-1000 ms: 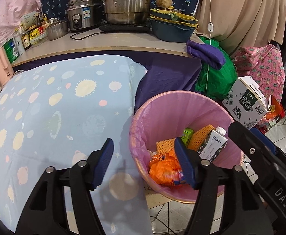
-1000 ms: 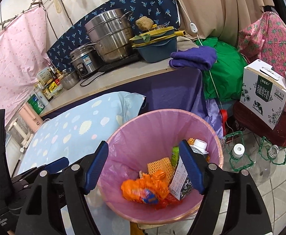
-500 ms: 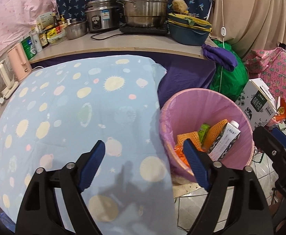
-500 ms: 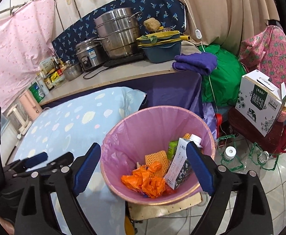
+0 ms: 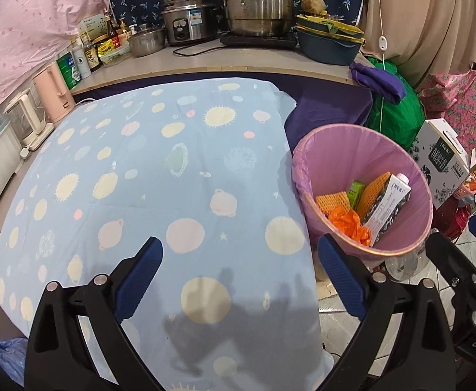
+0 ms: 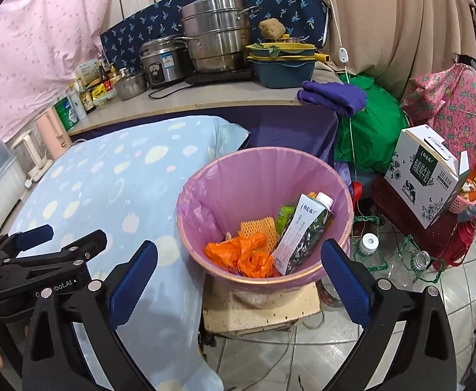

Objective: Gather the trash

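A bin with a pink liner (image 5: 361, 150) (image 6: 254, 176) stands on the floor beside the table. Inside lie a milk carton (image 5: 387, 205) (image 6: 303, 238), a crumpled orange bag (image 5: 352, 224) (image 6: 241, 254), orange foam netting (image 6: 259, 228) and a small green carton (image 6: 285, 216). My left gripper (image 5: 238, 254) hovers over the blue spotted tablecloth (image 5: 140, 179), left of the bin, jaws opening with nothing between them. My right gripper (image 6: 238, 257) hangs in front of the bin, jaws also opening and empty. The left gripper (image 6: 72, 238) shows at the left edge of the right wrist view.
Behind the table, a counter (image 5: 238, 62) carries steel pots, a rice cooker, bottles and kettles. A white milk box (image 6: 427, 176), a green bag (image 6: 368, 130) and plastic bottles (image 6: 368, 244) crowd the tiled floor right of the bin. The bin rests on a wooden board (image 6: 260, 309).
Both grippers have drawn back from over the bin, the left one shifting over the tablecloth. Both pairs of jaws have spread wider. The trash in the bin has not moved.
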Tool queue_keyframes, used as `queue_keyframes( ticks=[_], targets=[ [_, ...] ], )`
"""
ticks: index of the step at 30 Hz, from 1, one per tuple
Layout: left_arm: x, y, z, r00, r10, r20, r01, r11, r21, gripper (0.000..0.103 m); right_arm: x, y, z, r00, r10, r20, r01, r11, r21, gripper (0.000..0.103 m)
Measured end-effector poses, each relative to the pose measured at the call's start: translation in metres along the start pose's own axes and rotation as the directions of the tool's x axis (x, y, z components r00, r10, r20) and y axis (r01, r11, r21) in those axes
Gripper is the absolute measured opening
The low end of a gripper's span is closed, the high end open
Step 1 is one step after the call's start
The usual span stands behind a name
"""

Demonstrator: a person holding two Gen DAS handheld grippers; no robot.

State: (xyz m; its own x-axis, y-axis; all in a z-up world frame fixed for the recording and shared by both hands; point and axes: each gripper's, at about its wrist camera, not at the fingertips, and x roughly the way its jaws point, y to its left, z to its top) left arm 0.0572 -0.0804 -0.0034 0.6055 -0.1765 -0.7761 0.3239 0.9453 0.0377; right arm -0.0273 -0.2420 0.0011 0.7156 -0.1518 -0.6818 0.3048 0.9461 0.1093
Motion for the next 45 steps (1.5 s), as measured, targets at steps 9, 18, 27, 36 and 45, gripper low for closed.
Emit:
queue_keyframes(
  ticks=[9, 18, 27, 36, 45],
  targets=[
    [-0.014, -0.004, -0.006, 0.999, 0.005, -0.049, -0.004, 1.0, 0.018, 0.092, -0.012, 0.001, -0.004, 0.998, 0.003, -0.058, -0.003, 1.0, -0.007, 0.097],
    [-0.02, -0.006, -0.012, 0.997, 0.02, -0.078, -0.019, 1.0, 0.016, 0.092, -0.015, -0.002, -0.004, 0.998, -0.012, -0.066, 0.012, 1.0, -0.004, 0.097],
    [-0.022, -0.01, -0.014, 0.997, 0.027, -0.076, -0.026, 0.999, 0.025, 0.092, -0.017, -0.005, -0.005, 0.998, -0.014, -0.063, 0.014, 1.0, -0.004, 0.097],
    [-0.025, -0.014, -0.016, 0.997, 0.03, -0.072, -0.027, 0.999, 0.036, 0.092, -0.02, -0.009, -0.003, 0.998, -0.021, -0.059, 0.02, 1.0, -0.01, 0.097],
    [-0.025, -0.014, -0.016, 0.997, 0.032, -0.072, -0.029, 0.999, 0.038, 0.092, -0.02, -0.007, -0.004, 0.998, -0.021, -0.062, 0.021, 1.0, -0.011, 0.097]
  ],
)
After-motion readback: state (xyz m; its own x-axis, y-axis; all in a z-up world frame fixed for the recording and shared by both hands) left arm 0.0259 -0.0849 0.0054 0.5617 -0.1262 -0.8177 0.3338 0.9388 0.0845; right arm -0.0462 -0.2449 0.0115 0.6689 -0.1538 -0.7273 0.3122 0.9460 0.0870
